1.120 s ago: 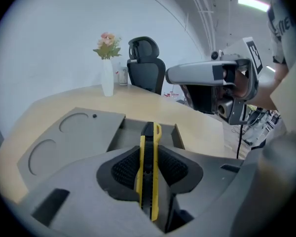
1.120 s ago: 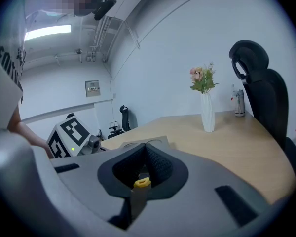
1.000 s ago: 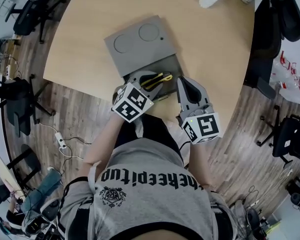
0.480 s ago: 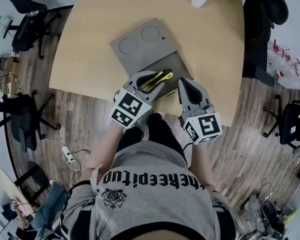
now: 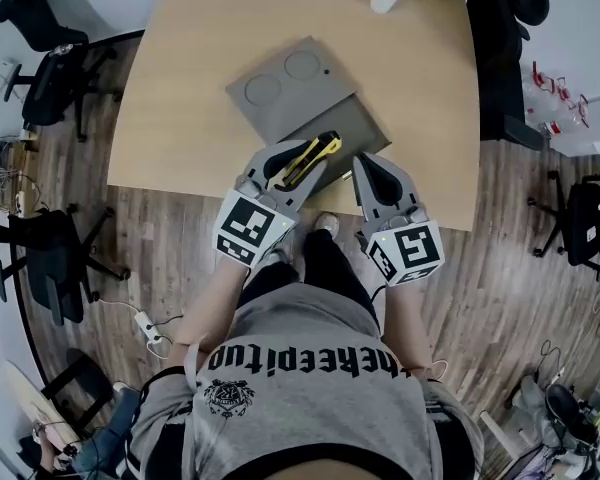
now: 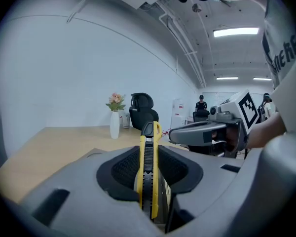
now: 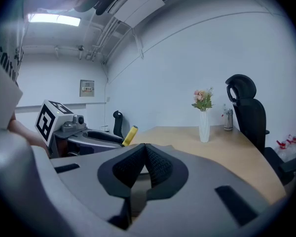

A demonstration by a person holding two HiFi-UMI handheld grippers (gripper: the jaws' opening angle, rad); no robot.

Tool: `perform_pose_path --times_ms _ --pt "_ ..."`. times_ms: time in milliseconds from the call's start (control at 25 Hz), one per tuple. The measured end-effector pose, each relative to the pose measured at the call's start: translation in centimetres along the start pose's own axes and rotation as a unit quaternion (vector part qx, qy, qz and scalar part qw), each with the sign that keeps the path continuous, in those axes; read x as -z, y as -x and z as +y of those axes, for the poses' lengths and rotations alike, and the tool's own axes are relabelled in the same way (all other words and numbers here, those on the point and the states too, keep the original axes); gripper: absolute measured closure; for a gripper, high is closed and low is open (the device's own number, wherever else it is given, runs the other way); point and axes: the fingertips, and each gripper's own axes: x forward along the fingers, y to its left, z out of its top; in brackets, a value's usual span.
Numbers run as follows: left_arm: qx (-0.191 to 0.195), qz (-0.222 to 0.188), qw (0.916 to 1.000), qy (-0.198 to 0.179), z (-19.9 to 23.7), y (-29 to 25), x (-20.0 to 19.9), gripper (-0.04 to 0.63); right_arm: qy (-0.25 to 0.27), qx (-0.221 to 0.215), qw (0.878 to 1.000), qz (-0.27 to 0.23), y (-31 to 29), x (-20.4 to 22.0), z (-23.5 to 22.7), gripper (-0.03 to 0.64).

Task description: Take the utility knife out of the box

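Note:
A yellow and black utility knife (image 5: 325, 147) is clamped edge-up between the pads of my left gripper (image 5: 302, 165), lifted clear over the front of the grey box (image 5: 360, 128). The box's lid (image 5: 290, 88) lies open behind it on the wooden table. In the left gripper view the knife (image 6: 147, 137) runs straight out between the jaws of my left gripper (image 6: 149, 154). My right gripper (image 5: 367, 165) hovers just right of the knife, its pads pressed together with nothing between them. In the right gripper view my right gripper (image 7: 145, 149) shows the same, and the knife's tip (image 7: 130, 134) pokes up at the left.
A white vase (image 7: 203, 125) with flowers stands at the table's far end. The table's front edge (image 5: 280, 190) runs under both grippers. Black office chairs (image 5: 40, 28) stand around the table on the wooden floor. A person stands far off across the room.
My left gripper has risen with the knife in it and now stands higher over the box. The right gripper has drifted a little alongside it.

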Motion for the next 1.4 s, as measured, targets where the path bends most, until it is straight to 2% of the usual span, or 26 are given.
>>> perform_pose_path --times_ms 280,720,1400 --pt "-0.001 -0.056 0.9984 -0.001 -0.6 3.7 -2.2 0.471 0.013 0.011 1.000 -0.017 1.2 -1.1 3.2 0.611" --pt "-0.005 -0.118 0.9928 -0.019 -2.4 9.6 -4.2 0.471 0.032 0.031 0.998 -0.048 4.2 -2.4 8.1 0.611" --pt "0.011 -0.169 0.9855 -0.012 -4.8 17.5 -4.4 0.471 0.051 0.067 0.993 -0.084 9.0 -3.7 15.2 0.611"
